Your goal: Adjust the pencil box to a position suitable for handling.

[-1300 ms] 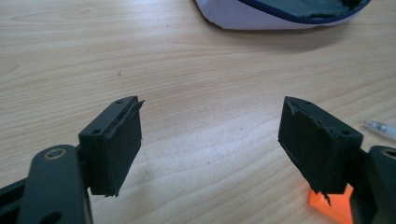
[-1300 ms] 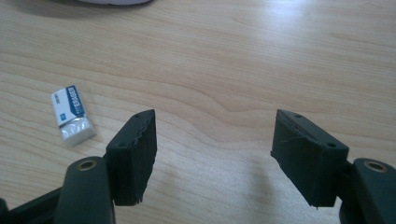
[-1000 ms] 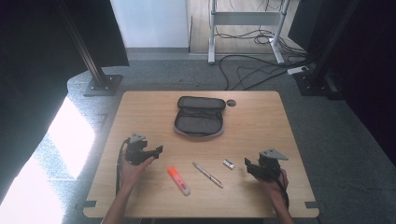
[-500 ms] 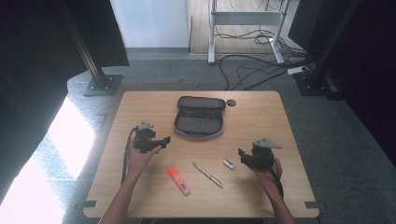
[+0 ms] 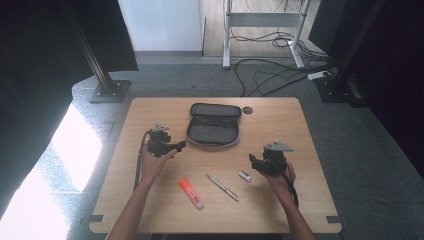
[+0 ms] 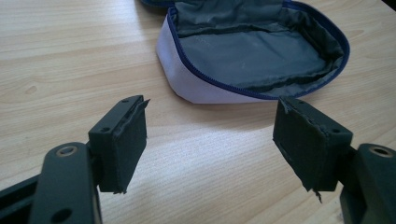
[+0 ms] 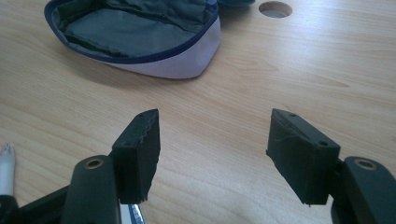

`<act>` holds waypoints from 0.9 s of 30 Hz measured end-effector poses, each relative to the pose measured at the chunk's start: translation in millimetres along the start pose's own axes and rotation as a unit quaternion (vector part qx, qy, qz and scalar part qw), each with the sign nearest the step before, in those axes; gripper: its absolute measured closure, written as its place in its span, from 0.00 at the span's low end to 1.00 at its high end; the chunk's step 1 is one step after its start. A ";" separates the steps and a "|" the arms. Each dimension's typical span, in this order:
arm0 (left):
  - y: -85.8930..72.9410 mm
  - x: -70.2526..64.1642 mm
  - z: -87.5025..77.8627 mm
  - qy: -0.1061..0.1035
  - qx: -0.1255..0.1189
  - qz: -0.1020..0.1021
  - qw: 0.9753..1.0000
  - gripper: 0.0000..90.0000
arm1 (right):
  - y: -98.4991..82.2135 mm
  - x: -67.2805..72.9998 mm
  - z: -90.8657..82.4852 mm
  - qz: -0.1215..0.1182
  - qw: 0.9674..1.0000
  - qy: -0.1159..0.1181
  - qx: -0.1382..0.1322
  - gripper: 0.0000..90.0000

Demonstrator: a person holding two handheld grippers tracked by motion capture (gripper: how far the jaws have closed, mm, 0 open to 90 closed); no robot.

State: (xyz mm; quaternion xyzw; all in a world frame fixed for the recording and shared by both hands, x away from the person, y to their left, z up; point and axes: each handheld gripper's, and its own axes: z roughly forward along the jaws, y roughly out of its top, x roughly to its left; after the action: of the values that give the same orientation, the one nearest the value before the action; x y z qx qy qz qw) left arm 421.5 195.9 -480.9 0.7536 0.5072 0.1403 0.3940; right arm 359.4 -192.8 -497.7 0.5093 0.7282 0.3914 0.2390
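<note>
Open pencil case (image 5: 214, 131) sitting mid-table in the high view, unzipped, grey lining up. Left gripper (image 5: 176, 146) just off its left edge, right gripper (image 5: 253, 161) lower right of it, a bit farther off. Also there: orange highlighter (image 5: 191, 193), pen (image 5: 223, 187) and a small silvery bit (image 5: 244, 175) in a row near the bottom of the wooden table (image 5: 310, 200).

Left gripper view: jaws wide apart, nothing between, case (image 6: 254, 51) filling upper right, white side wall and blue zipper edge clear up close. Right gripper view: jaws gaping too, empty, case (image 7: 144, 35) upper left, round hole (image 7: 275, 8) in the tabletop at the top edge, pen tip (image 7: 5, 168) poking in at far left.
</note>
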 end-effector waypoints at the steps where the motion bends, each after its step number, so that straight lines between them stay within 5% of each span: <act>1: 1.4 -0.2 2.0 -0.002 0.002 -0.001 1.000 0.29 | 1.1 0.5 2.0 0.000 1.000 0.001 0.001 0.38; 7: 6.3 -4.1 6.8 0.000 0.001 0.005 1.000 0.30 | 6.9 4.2 8.6 -0.004 1.000 0.007 -0.001 0.39; 18: 9.3 5.2 16.0 -0.002 0.008 -0.016 1.000 0.31 | 20.3 8.3 19.4 -0.006 1.000 0.008 0.006 0.40; 27: 18.6 3.4 25.1 0.004 0.011 -0.008 1.000 0.33 | 29.6 12.0 31.6 -0.014 1.000 0.010 0.005 0.40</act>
State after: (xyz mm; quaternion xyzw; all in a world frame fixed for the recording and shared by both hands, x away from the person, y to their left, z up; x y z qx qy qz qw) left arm 450.5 184.3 -484.2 0.7533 0.5159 0.1344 0.3852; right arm 395.0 -166.1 -491.4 0.4964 0.7395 0.3897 0.2343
